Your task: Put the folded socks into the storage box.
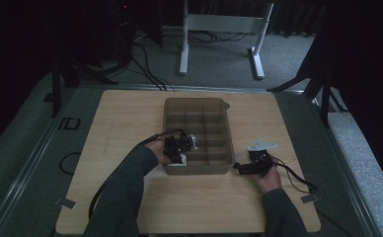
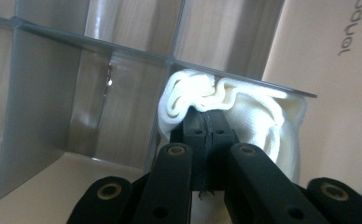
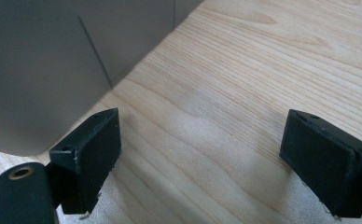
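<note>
A person at a wooden table point(image 1: 130, 113) works a folded white cloth point(image 2: 244, 109) into the near-left corner compartment of a smoky grey divided organiser tray point(image 1: 222, 106); the left gripper point(image 1: 178, 148) has its jaws pressed together on a fold of the cloth, which bunches against the divider wall point(image 2: 123, 46) and the tray's outer side. The right gripper point(image 1: 252, 165) rests on the tabletop just beside the tray's near-right corner, jaws spread wide with nothing between them, bare wood grain point(image 3: 226, 102) showing in the gap and the tray's grey wall point(image 3: 39, 70) close on one side. The step in hand looks like seating the cloth in its cell; the next move likely calls for pushing the fabric down below the rim, then loosening the pinch and lifting straight up so the fold does not drag back out. Room is tight inside the cell, with thin upright dividers on two sides and the outer wall on the others; the remaining compartments look vacant as far as the dim high view tells; the table around the tray lies open on both sides, and its near edge sits close to the person's forearms.
</note>
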A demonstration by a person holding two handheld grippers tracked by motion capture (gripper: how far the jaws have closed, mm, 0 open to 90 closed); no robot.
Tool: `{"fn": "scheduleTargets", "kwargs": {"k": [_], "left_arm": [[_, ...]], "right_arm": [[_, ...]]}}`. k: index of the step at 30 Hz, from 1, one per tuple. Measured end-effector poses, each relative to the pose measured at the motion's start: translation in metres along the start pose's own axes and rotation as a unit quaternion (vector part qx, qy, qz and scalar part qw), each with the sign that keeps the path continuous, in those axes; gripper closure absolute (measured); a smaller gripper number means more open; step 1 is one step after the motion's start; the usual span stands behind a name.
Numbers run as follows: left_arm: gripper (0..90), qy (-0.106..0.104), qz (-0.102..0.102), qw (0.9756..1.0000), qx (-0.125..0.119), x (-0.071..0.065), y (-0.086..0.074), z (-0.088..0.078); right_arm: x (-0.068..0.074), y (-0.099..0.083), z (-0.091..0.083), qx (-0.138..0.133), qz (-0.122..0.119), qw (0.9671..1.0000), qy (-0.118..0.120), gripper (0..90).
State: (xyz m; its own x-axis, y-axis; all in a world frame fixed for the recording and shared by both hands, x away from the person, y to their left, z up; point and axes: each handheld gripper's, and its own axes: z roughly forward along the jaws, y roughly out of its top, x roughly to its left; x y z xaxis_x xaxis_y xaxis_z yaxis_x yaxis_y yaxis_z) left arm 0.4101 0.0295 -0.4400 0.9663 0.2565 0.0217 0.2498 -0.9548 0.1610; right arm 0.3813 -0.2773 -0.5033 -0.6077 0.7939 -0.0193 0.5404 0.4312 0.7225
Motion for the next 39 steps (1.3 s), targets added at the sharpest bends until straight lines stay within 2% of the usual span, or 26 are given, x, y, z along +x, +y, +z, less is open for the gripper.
{"fn": "scheduleTargets", "kwargs": {"k": [9,18,24,28,33,39], "left_arm": [[89.9,-0.003,-0.003,1.0,0.007,0.001,0.002,0.001],[89.4,0.006,0.001,0.9994,0.035,-0.002,0.009,0.004],[89.4,0.011,0.003,0.9992,0.039,-0.003,0.01,0.007],[88.9,0.013,0.004,0.9992,0.038,-0.004,0.01,0.006],[82.3,-0.002,-0.002,0.9998,0.021,-0.002,0.004,-0.003],[75.4,0.009,-0.008,0.9999,0.003,-0.005,-0.001,-0.016]], "right_arm": [[0.0,0.0,0.0,0.0,0.0,1.0,0.0,12.1],[0.0,0.0,0.0,0.0,0.0,1.0,0.0,12.1],[0.0,0.0,0.0,0.0,0.0,1.0,0.0,12.1],[0.0,0.0,0.0,0.0,0.0,1.0,0.0,12.1],[0.0,0.0,0.0,0.0,0.0,1.0,0.0,12.1],[0.0,0.0,0.0,0.0,0.0,1.0,0.0,12.1]]}}
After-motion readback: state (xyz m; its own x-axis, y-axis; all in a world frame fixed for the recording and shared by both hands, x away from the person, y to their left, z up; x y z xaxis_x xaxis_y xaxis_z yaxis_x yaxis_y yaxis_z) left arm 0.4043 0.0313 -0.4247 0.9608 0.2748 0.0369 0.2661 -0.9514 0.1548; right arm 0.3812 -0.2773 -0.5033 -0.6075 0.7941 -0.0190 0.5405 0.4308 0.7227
